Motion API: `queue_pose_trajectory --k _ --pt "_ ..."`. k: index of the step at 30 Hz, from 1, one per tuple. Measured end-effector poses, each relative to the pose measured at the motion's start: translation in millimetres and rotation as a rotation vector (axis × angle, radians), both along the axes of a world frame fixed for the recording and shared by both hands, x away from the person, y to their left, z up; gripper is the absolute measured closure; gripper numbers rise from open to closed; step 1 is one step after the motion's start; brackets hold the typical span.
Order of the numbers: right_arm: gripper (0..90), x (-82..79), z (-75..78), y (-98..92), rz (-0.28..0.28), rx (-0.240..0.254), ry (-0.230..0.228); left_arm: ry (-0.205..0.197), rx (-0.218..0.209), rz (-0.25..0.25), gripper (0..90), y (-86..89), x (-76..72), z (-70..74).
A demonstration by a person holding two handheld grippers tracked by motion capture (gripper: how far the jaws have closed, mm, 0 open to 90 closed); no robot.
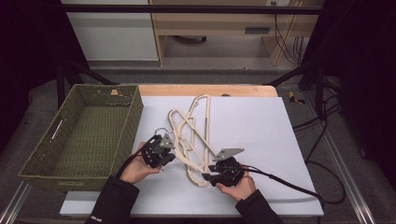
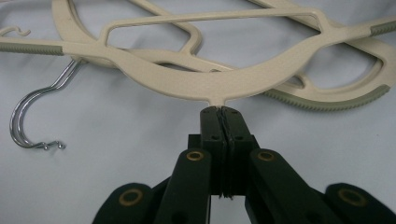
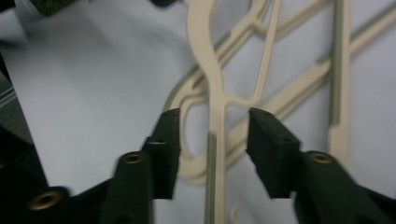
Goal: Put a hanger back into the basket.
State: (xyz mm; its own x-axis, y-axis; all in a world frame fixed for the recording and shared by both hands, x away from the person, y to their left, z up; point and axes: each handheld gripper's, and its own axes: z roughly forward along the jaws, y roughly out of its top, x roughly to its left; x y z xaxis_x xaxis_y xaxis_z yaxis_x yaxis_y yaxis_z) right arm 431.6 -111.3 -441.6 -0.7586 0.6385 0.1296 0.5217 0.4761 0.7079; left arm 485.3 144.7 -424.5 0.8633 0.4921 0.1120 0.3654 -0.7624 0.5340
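Currently the left gripper [image 2: 222, 112] has its fingers pressed together on the neck stub of a hanger [image 2: 205, 84], mid-surface just right of the basket [image 1: 84, 135]. Right gripper [image 3: 212, 135] fingers are spread, astride a hanger arm. Risk: the stacked hangers interlock, so lifting one may drag the others. Open room lies far and right; the near edge is close.

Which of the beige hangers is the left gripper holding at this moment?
The left gripper is shut on the top hanger, pinching the small stub under the middle of its curved body. The other hangers lie beneath it, untouched by those jaws.
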Motion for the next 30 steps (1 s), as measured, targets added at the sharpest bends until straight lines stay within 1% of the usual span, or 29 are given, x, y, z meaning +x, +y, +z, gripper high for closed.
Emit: queue_pose_trajectory --k 1,2,3,4,5,6,8,11,12,13,14,15,16,17,18,19,20,21,22,23,24,25,26,28,30 --pt "47.6 0.0 0.9 1.4 0.0 0.02 -0.032 -0.005 -0.004 0.008 88.6 -1.9 -2.6 0.1" --pt "42.1 0.7 1.9 2.7 0.004 0.028 -0.064 -0.009 0.011 0.008 88.6 -2.9 -4.2 1.5" --pt "34.6 2.5 2.4 8.9 0.008 0.033 -0.148 -0.014 0.02 0.008 88.6 -4.3 -5.8 2.6" --pt "35.4 3.3 2.8 12.5 0.017 0.031 -0.167 -0.022 0.019 0.016 88.6 -6.1 -8.0 3.5" --pt "35.4 3.3 2.8 12.5 0.017 0.031 -0.167 -0.028 0.012 0.022 88.6 -8.0 -10.2 4.1" --pt "33.3 4.7 2.8 16.4 0.028 0.028 -0.177 -0.032 0.017 0.023 88.6 -9.3 -12.0 6.0" --pt "33.4 7.2 1.1 25.8 0.042 0.006 -0.2 -0.038 0.019 0.028 88.6 -12.1 -15.4 9.0" --pt "36.0 11.6 -3.2 40.6 0.052 -0.021 -0.19 -0.049 0.022 0.025 88.6 -15.2 -20.3 11.9" --pt "35.8 12.6 -4.4 44.8 0.053 -0.034 -0.199 -0.043 0.026 0.02 88.5 -15.8 -21.3 13.0" --pt "37.2 13.3 -5.3 48.3 0.052 -0.049 -0.219 -0.048 0.023 0.021 88.6 -16.7 -22.8 13.2" --pt "41.2 14.2 -5.6 51.1 0.05 -0.067 -0.229 -0.044 0.025 0.017 88.6 -17.0 -23.4 13.9" --pt "44.4 15.2 -5.9 52.6 0.058 -0.07 -0.231 -0.042 0.022 0.015 88.6 -17.5 -24.2 14.5" --pt "46.4 16.7 -6.7 57.1 0.061 -0.079 -0.218 -0.045 0.023 0.011 88.6 -17.9 -25.2 15.3" --pt "49.5 17.3 -7.5 58.5 0.059 -0.099 -0.234 -0.047 0.038 0.006 88.5 -18.6 -26.6 17.8" --pt "49.5 17.3 -7.5 58.5 0.059 -0.099 -0.234 -0.047 0.038 0.006 88.5 -18.6 -26.6 17.8" --pt "50.5 17.2 -8.0 59.6 0.063 -0.122 -0.242 -0.049 0.048 -0.002 88.5 -18.8 -27.0 19.1" --pt "52.3 17.4 -8.9 60.3 0.078 -0.138 -0.255 -0.051 0.033 0.006 88.5 -20.1 -28.2 18.8" --pt "54.2 16.8 -9.9 61.1 0.084 -0.145 -0.262 -0.051 0.034 0.007 88.6 -20.9 -29.0 19.4" --pt "55.7 16.6 -10.9 61.9 0.085 -0.147 -0.261 -0.055 0.032 0.008 88.5 -21.7 -29.8 19.6" --pt "59.4 16.8 -11.5 61.8 0.097 -0.153 -0.256 -0.054 0.033 0.012 88.6 -22.5 -30.6 19.9" --pt "62.9 16.8 -12.3 62.3 0.099 -0.146 -0.244 -0.053 0.033 0.015 88.5 -22.9 -30.7 19.9" --pt "67.5 16.5 -12.5 62.6 0.106 -0.141 -0.236 -0.059 0.03 0.021 88.5 -23.3 -31.0 19.5" --pt "73.4 14.9 -12.2 63.2 0.114 -0.137 -0.217 -0.05 0.026 0.026 88.6 -23.3 -30.9 19.9" --pt "73.6 14.5 -12.5 63.8 0.116 -0.131 -0.213 -0.04 0.018 0.035 88.5 -23.3 -30.8 20.0" --pt "74.1 14.2 -12.5 63.9 0.114 -0.134 -0.212 -0.038 0.009 0.041 88.5 -23.3 -30.9 19.8"
